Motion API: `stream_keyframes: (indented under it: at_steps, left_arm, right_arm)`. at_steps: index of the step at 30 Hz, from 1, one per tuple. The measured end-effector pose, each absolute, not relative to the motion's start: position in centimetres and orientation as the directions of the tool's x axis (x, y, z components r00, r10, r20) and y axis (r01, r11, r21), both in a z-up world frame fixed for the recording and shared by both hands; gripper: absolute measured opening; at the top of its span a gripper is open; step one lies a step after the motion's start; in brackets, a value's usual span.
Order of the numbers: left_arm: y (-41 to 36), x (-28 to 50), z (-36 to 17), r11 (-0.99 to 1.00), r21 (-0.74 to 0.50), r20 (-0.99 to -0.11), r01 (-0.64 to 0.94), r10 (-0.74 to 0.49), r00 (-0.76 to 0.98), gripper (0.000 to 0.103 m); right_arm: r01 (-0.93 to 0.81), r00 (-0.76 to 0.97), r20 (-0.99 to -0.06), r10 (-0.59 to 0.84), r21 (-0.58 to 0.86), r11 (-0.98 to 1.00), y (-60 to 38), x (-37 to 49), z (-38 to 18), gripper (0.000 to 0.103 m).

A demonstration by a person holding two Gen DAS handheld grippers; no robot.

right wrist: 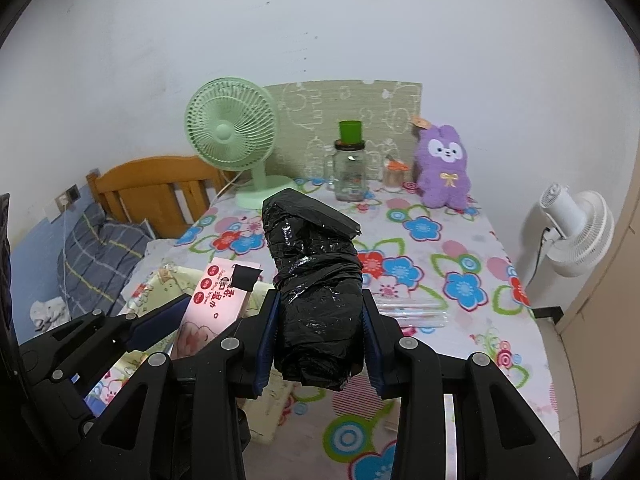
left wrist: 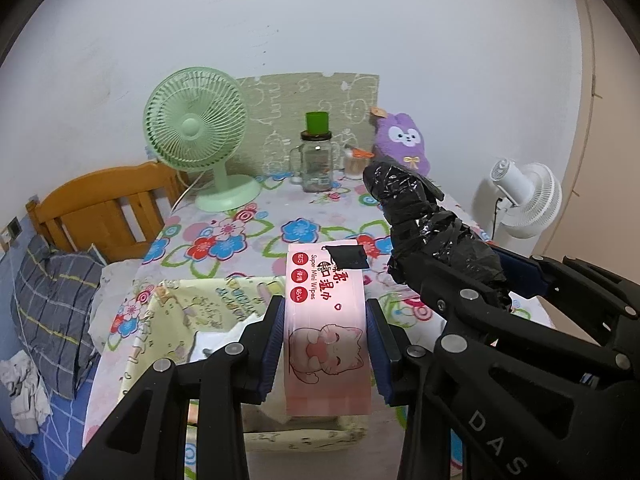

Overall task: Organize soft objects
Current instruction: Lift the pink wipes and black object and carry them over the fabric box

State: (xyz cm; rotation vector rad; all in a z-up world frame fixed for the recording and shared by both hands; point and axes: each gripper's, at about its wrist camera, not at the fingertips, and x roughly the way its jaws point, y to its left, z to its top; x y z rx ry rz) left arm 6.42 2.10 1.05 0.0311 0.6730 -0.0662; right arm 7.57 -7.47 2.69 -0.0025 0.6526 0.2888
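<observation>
Pink wipes pack [left wrist: 325, 320] clamped in left gripper [left wrist: 326, 344], above yellow fabric box [left wrist: 208, 308] at near left of table [right wrist: 460, 240]; black bag roll [right wrist: 316, 300] clamped in right gripper [right wrist: 320, 344] alongside

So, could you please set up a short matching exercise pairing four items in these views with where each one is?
Items:
1. pink wipes pack
2. black plastic bundle
3. purple plush bunny
4. green cup

Places:
A. on top of the glass jar
B. clamped in the right gripper
C. at the table's back edge, by the wall
D. clamped in the left gripper

Pairs: 1-D, 2-B, 3-C, 4-A
</observation>
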Motion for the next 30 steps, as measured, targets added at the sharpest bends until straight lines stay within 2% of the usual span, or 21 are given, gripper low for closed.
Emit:
stream_keyframes:
  at_steps: [15,30]
  left_arm:
    - [6.8,7.3,-0.7,0.999,0.034,-0.647,0.006,0.017,0.762,0.04]
    - [10.6,9.1,-4.2,0.998,0.036,-0.709,-0.047,0.059,0.703,0.04]
  right_arm:
    - [-0.361,0.701,-0.628,0.338,0.096,0.928,-2.3,8.9,0.9,0.041]
    - [-0.45,0.619,-0.684,0.386,0.095,0.888,1.8,10.4,-2.1,0.041]
